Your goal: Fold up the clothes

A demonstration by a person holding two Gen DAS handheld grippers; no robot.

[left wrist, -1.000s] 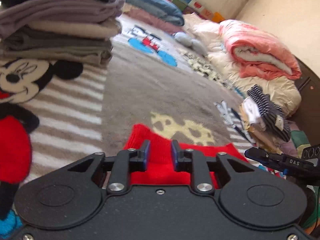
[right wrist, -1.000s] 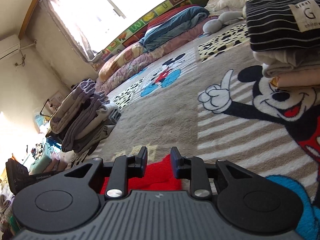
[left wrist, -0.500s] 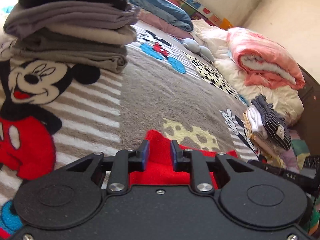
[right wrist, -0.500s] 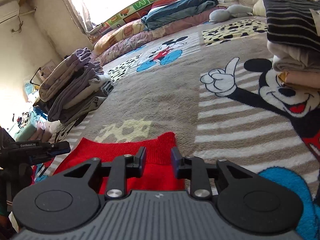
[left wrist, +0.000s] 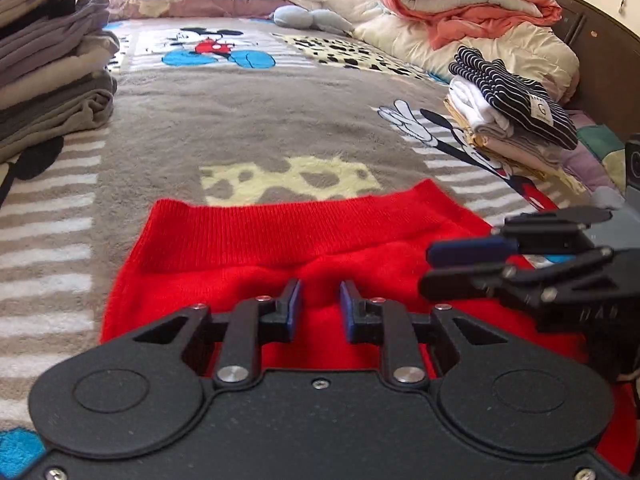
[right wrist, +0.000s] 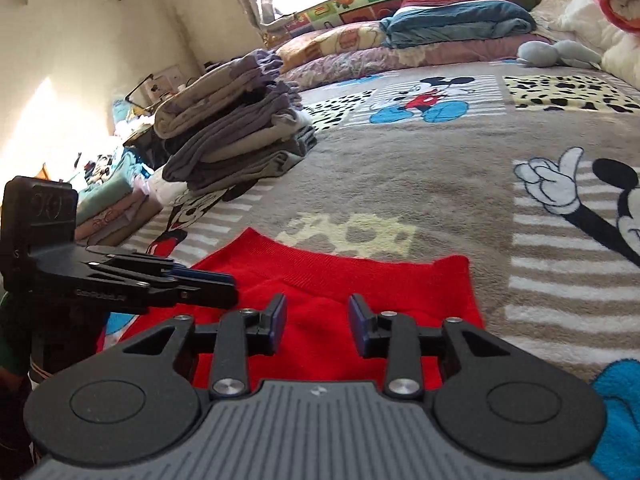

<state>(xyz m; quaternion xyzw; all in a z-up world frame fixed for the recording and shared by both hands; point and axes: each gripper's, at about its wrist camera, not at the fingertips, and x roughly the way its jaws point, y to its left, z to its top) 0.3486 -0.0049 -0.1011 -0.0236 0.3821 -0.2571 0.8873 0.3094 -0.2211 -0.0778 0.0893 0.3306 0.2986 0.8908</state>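
A red knit garment [left wrist: 280,248] lies flat on the Mickey Mouse blanket [left wrist: 248,120], its ribbed hem on the far side. It also shows in the right wrist view [right wrist: 352,292]. My left gripper [left wrist: 319,307] is open and empty, low over the garment's near part. My right gripper [right wrist: 316,320] is open and empty, low over the same garment. The right gripper also shows from the side at the right of the left wrist view [left wrist: 464,264]. The left gripper also shows at the left of the right wrist view [right wrist: 216,284].
A tall stack of folded grey and purple clothes [left wrist: 48,80] stands at the left. A smaller stack topped by a striped garment [left wrist: 516,100] stands at the right. Rolled quilts [left wrist: 460,0] and pillows [right wrist: 452,24] line the far side.
Both grippers have opened and let go of the red garment, which now lies spread flat. Both grippers have drawn back toward me and turned to face along the bed.
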